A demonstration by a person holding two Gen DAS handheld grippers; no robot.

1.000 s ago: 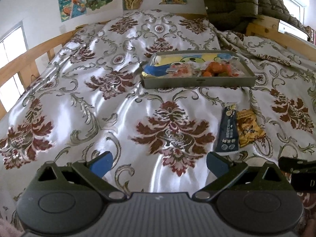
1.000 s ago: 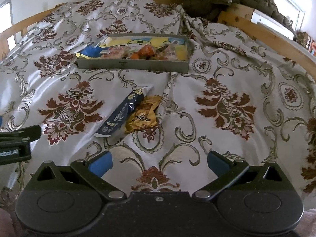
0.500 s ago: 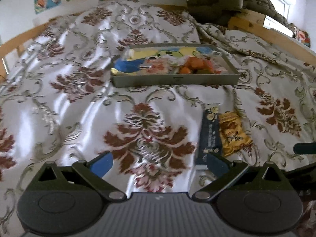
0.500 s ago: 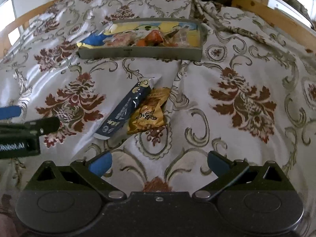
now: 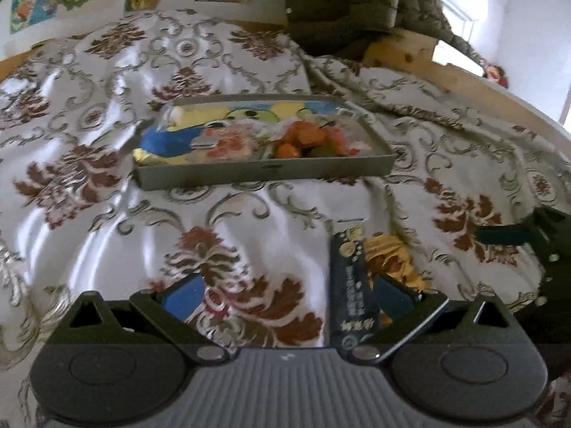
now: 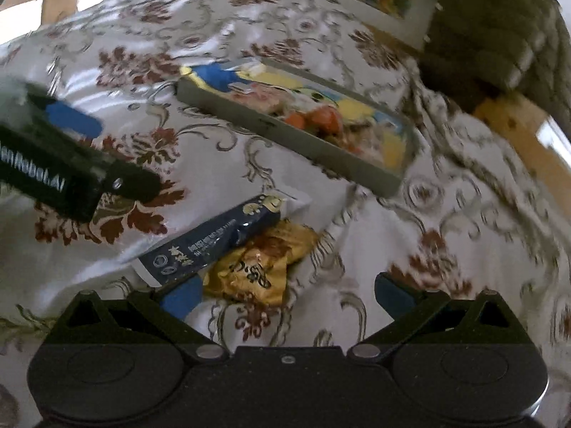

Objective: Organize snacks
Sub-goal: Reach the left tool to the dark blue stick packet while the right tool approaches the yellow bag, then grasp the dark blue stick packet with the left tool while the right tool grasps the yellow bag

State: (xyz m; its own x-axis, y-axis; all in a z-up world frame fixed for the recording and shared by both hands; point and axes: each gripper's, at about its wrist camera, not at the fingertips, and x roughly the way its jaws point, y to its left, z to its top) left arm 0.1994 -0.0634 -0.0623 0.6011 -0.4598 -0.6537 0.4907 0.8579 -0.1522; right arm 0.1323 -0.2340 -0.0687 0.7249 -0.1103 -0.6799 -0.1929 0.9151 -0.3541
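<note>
We note the dark blue snack stick [image 5: 351,285] lies on the bedspread [image 5: 107,214], long axis toward the tray [image 5: 264,171]; left tool [image 5: 289,297], wide open and empty, straddles it. Right tool [image 6: 285,292], equally agape and empty, nears the gold packet [image 6: 257,267].

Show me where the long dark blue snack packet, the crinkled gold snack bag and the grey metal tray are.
Long dark blue snack packet [image 6: 214,240], right wrist view, mid-length of its printed face.
Crinkled gold snack bag [image 6: 257,267], right wrist view, centre of wrapper.
Grey metal tray [image 5: 264,173], left wrist view, near side wall.
</note>
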